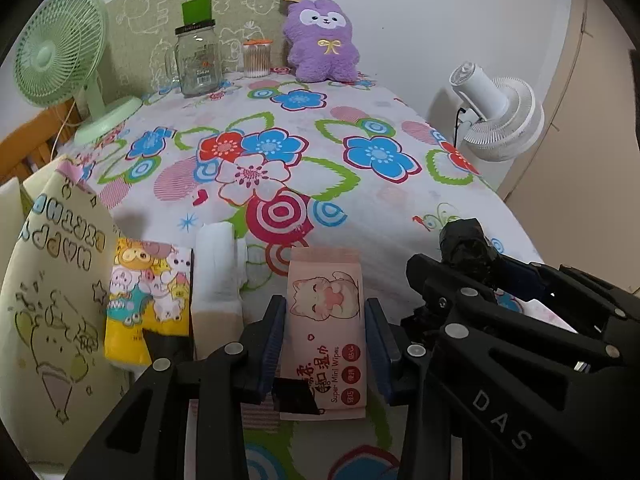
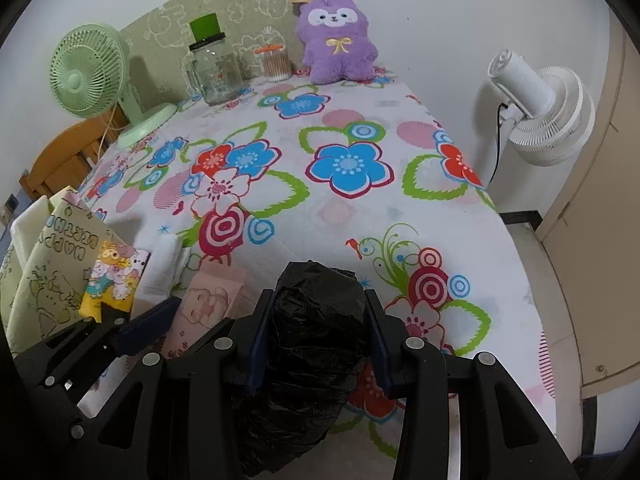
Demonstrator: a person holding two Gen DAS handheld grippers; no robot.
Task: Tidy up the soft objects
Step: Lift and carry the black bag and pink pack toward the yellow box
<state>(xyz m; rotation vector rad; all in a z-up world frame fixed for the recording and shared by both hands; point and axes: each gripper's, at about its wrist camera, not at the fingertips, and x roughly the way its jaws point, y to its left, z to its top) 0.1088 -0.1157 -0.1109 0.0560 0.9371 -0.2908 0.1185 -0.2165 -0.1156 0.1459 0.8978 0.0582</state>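
The pink wet-wipes pack point(image 1: 326, 320) lies on the flowered tablecloth point(image 1: 360, 200), clenched by the left gripper point(image 1: 325, 344); beside it the right gripper point(image 2: 318, 340) grasps a black plastic roll point(image 2: 316, 336); a yellow tissue pack point(image 1: 148, 300) sits left.

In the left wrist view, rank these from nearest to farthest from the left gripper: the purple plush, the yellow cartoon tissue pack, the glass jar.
From the left gripper:
1. yellow cartoon tissue pack, just to its left.
2. glass jar, far end, left of centre.
3. purple plush, far end against the wall; nearly level with the jar, only slightly farther.
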